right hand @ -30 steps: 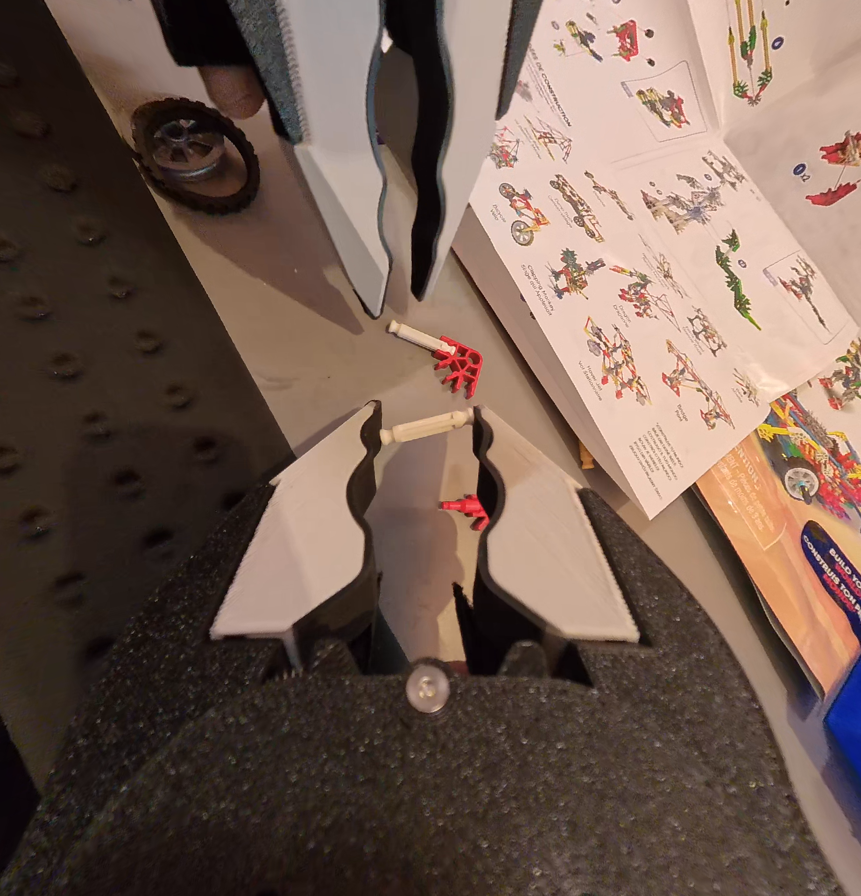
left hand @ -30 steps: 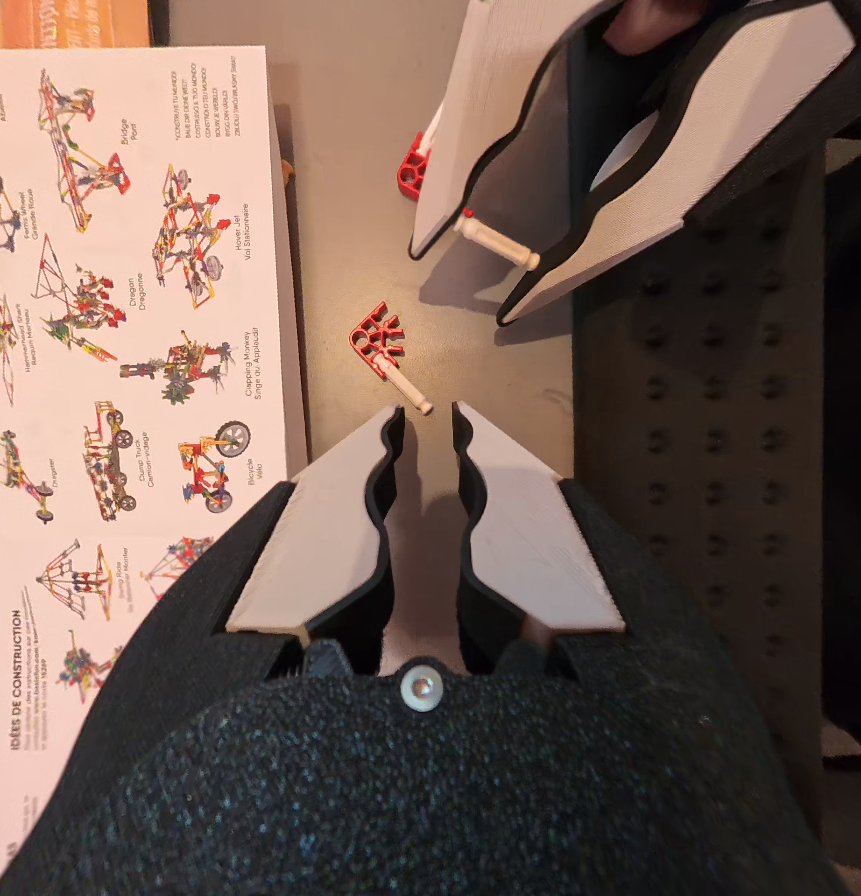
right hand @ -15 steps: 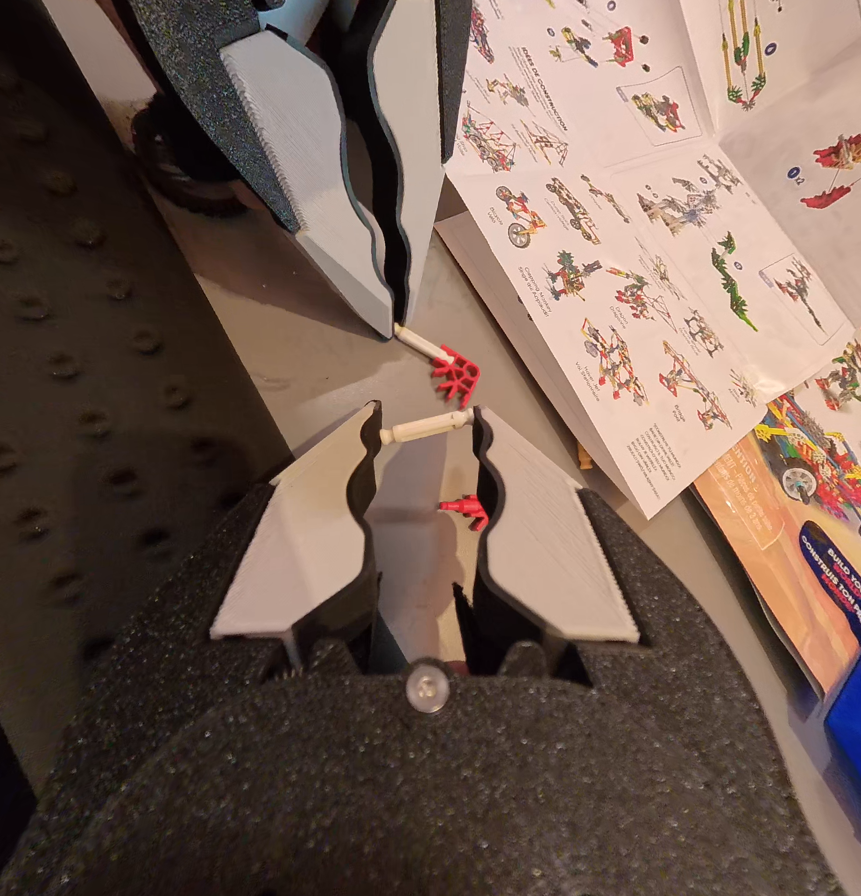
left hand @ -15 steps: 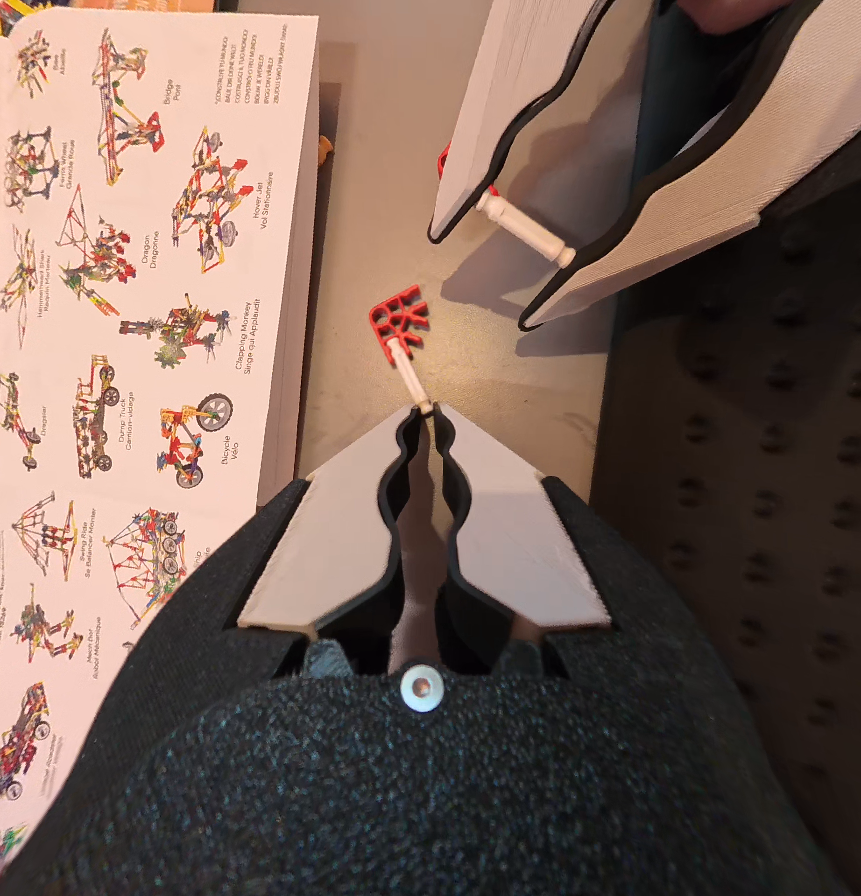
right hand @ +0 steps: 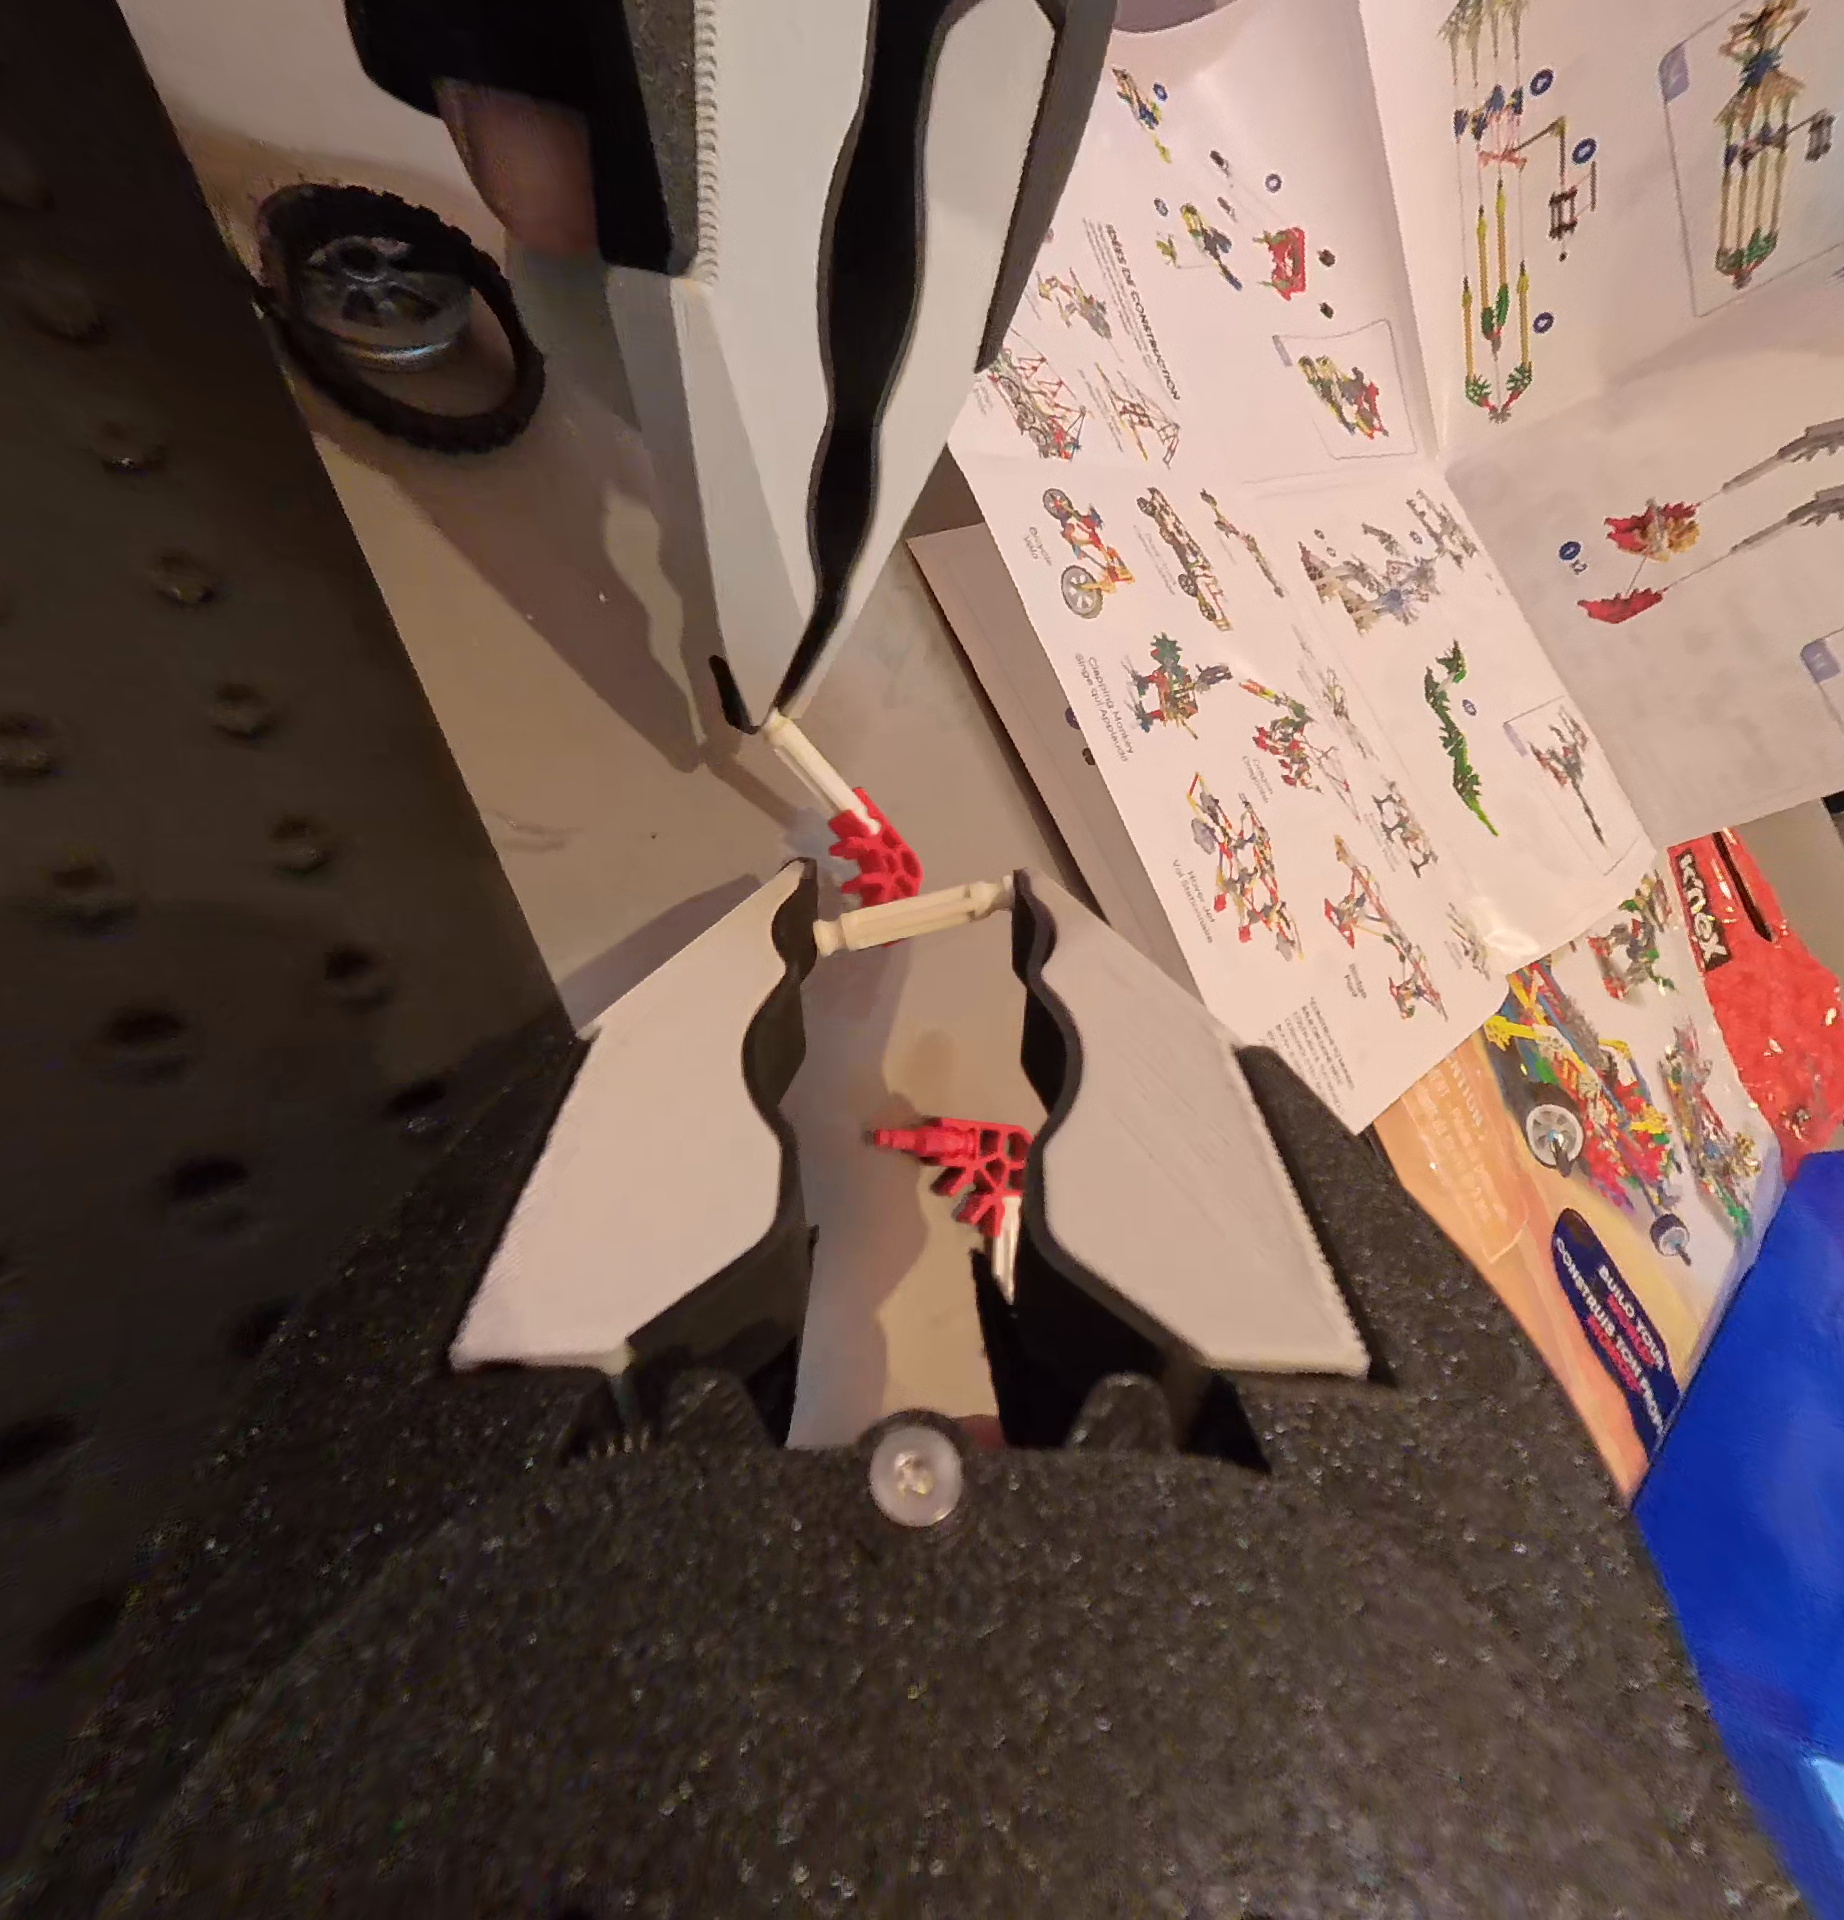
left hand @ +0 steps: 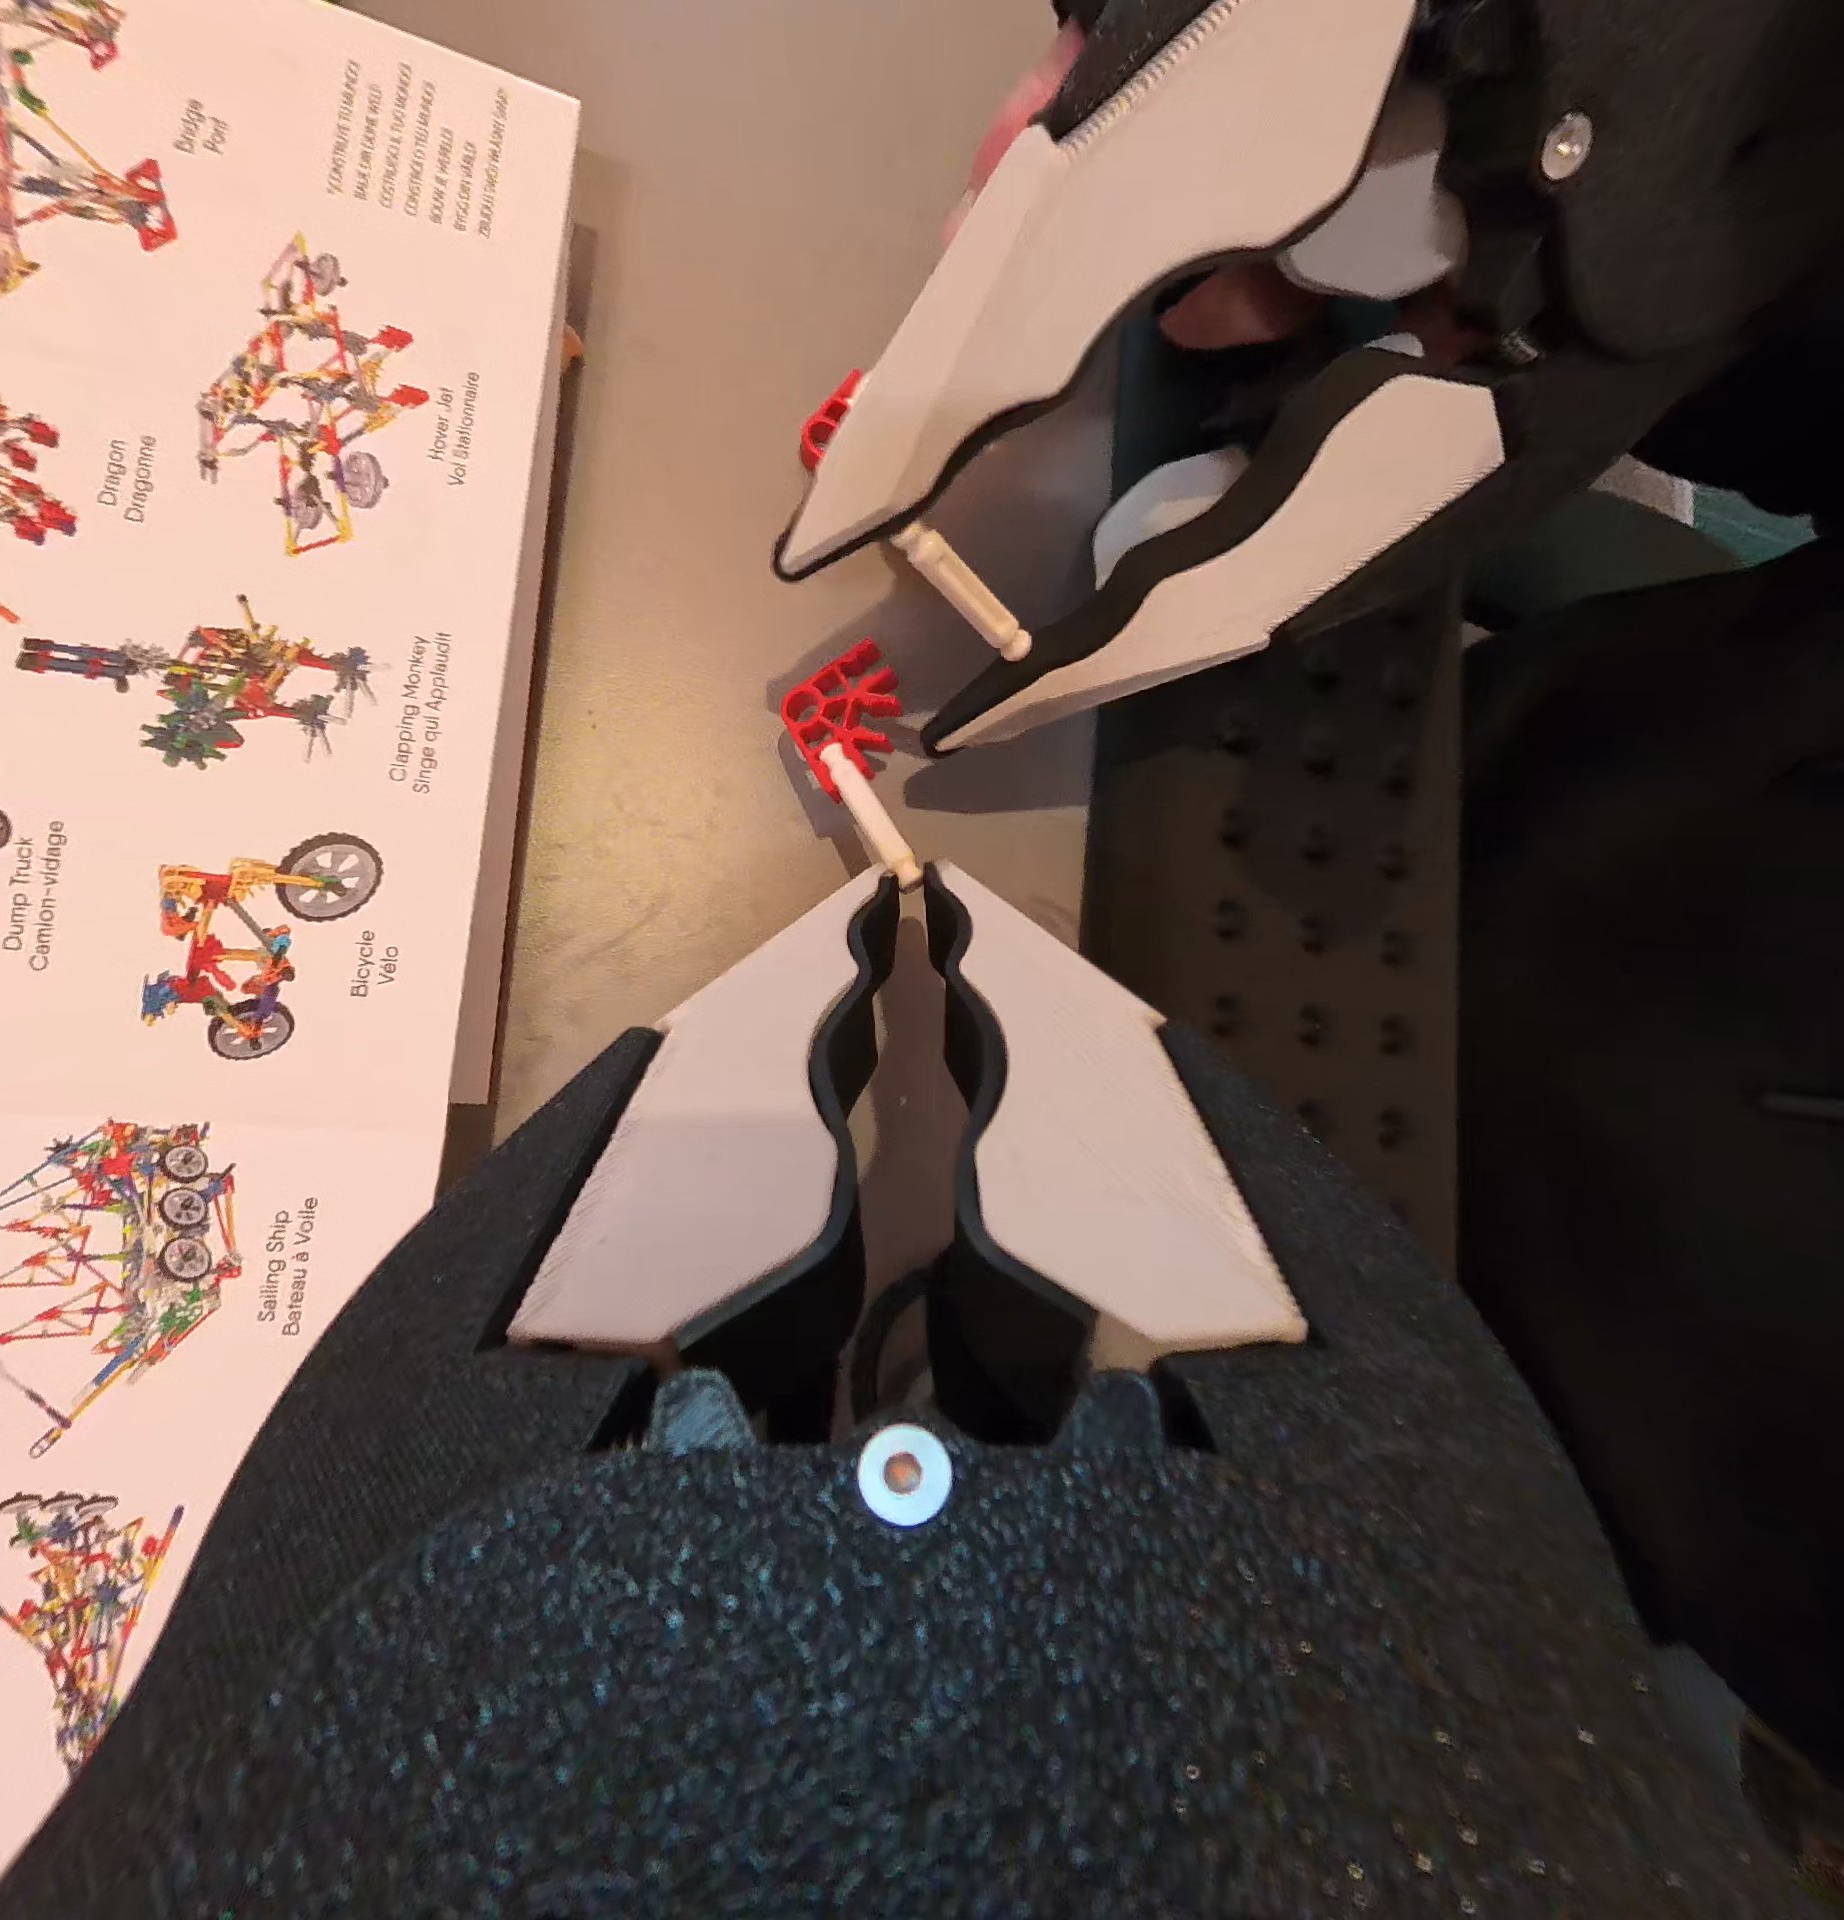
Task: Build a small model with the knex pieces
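Left gripper (left hand: 905, 881) – jaws nearly closed, tips pinching the end of a short white rod (left hand: 874, 821) plugged into a red fan-shaped connector (left hand: 840, 709), centre frame. Right gripper (right hand: 913, 909) – jaws partly open, a second white rod (right hand: 913, 916) spanning crosswise between the tips. Another red connector (right hand: 965, 1158) lies on the grey table (left hand: 689, 312) below. Instruction sheet (left hand: 222, 520) at left; black toy wheel (right hand: 398, 312) upper left of right view.

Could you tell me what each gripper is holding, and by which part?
The left gripper pinches the free end of a white rod plugged into a red connector. The right gripper holds another white rod endwise between its fingers.
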The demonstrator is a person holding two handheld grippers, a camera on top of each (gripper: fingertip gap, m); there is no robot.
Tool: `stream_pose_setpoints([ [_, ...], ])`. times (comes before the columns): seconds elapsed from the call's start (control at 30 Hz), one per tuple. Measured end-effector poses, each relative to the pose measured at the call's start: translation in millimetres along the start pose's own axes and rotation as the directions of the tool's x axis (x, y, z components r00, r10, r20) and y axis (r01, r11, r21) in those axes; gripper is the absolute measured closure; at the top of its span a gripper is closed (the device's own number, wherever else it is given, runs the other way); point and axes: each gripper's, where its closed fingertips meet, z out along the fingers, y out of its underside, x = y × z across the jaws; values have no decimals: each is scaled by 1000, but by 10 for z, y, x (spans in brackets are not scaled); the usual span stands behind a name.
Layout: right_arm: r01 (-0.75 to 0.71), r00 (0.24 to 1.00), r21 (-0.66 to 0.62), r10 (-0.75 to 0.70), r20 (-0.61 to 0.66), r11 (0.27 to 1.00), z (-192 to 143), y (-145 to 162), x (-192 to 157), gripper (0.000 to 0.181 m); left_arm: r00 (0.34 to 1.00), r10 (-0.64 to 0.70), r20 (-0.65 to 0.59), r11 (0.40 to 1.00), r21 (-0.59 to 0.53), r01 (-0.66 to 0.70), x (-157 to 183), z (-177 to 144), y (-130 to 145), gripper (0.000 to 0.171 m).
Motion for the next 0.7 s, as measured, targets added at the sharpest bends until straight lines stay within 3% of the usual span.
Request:
stream_pose_setpoints([
  [0.27,-47,999,24,46,4,999,7,-7,100,144,998,-14,-64,1000,-19,12,57,0,-32,171],
  [0.7,6,1000,30,-7,21,1000,14,44,94,144,995,-16,-102,1000,-5,15,100,20,-20,171],
])
